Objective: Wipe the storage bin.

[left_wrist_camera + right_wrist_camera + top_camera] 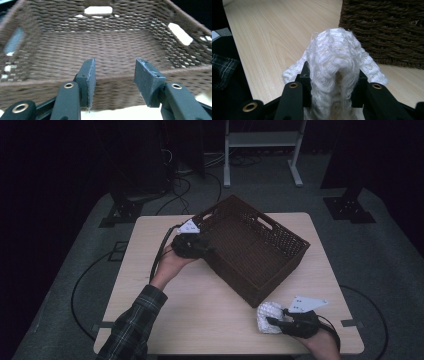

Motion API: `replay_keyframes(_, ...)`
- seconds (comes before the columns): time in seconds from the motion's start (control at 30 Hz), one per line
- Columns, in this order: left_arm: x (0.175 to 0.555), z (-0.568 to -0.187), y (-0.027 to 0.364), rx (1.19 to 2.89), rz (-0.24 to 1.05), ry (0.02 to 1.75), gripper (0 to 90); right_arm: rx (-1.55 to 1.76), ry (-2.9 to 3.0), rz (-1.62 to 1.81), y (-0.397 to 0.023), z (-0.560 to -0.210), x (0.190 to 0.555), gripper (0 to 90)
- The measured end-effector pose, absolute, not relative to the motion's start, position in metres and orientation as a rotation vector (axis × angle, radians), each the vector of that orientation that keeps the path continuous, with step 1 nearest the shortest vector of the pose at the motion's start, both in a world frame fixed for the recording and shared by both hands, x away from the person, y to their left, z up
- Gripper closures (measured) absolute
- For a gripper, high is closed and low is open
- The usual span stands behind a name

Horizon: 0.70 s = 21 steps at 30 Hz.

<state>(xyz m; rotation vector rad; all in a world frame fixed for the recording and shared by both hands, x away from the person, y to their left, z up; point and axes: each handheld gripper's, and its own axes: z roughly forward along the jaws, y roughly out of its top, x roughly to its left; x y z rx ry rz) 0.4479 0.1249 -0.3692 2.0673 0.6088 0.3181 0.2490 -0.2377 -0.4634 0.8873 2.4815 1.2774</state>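
A dark brown woven basket (295,251) with cut-out handles sits at an angle on the middle of the table. My left gripper (209,249) is at its left rim. In the left gripper view the basket's near rim (37,85) runs just beyond my left gripper (113,75), whose jaws stand apart with nothing between them. My right gripper (274,321) is at the front right of the table, shut on a white fluffy cloth (268,315). In the right gripper view the white cloth (334,65) bulges up out of the jaws, close to the basket's outer wall (387,30).
The light wooden table (200,310) has free room along its front and left. A plaid sleeve (132,325) comes in from the bottom left. Beyond the table stand a white frame (262,150), dark stands and floor cables.
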Motion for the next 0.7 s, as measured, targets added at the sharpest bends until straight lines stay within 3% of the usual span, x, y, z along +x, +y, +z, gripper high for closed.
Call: replay_keyframes(0.7,0.513,-0.362,0.145,2.120,0.461,0.686,43.5,0.897,2.481,1.273,-0.239,-0.464,0.250,63.5)
